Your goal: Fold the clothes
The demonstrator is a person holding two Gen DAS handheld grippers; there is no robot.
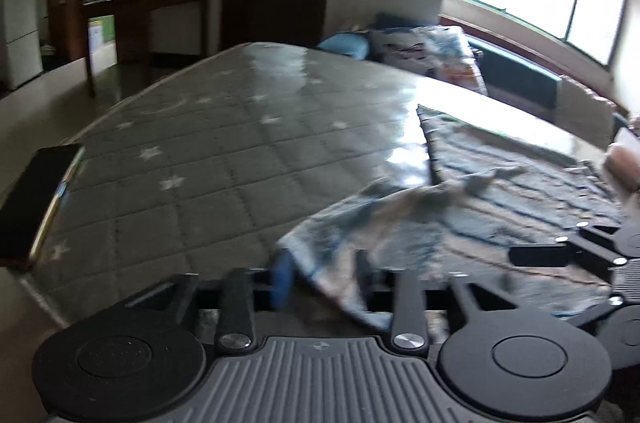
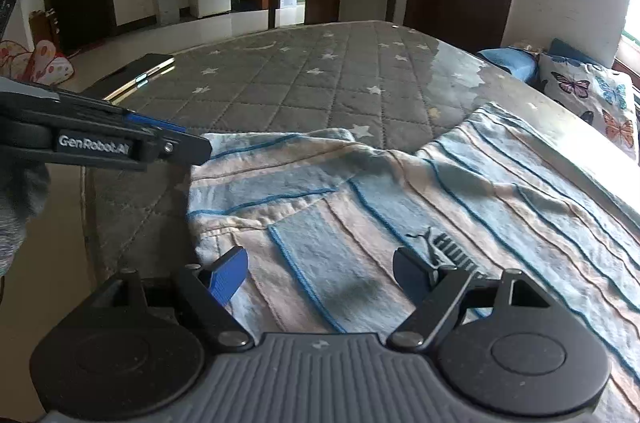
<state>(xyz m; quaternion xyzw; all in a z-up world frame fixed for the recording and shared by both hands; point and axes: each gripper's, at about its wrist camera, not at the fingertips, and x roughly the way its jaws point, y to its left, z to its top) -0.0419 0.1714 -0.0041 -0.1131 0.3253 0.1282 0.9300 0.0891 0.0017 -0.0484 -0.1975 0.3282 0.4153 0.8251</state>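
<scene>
The pale blue and beige striped cotton garment (image 2: 420,191) lies spread on the grey quilted mattress with white stars (image 2: 304,83), at the mattress side nearest to the person. A black phone with a shiny edge (image 2: 136,75) rests on the mattress at the far left of the garment, well apart from it.

The left gripper (image 1: 320,279) is at the garment's left corner. Its fingers look close together with a fold of the cloth between them, so I judge it is clamped on the garment, though this view is blurred. The right gripper (image 2: 320,271) hovers just over the garment's near edge with its jaws wide apart, holding nothing.

The long axis of the garment seems to run from its near left corner away toward the far right of the mattress. The left gripper is nearer to that free corner, so the coming fold would likely carry the corner rightward across the garment, while the right gripper needs to close on the near edge first.
</scene>
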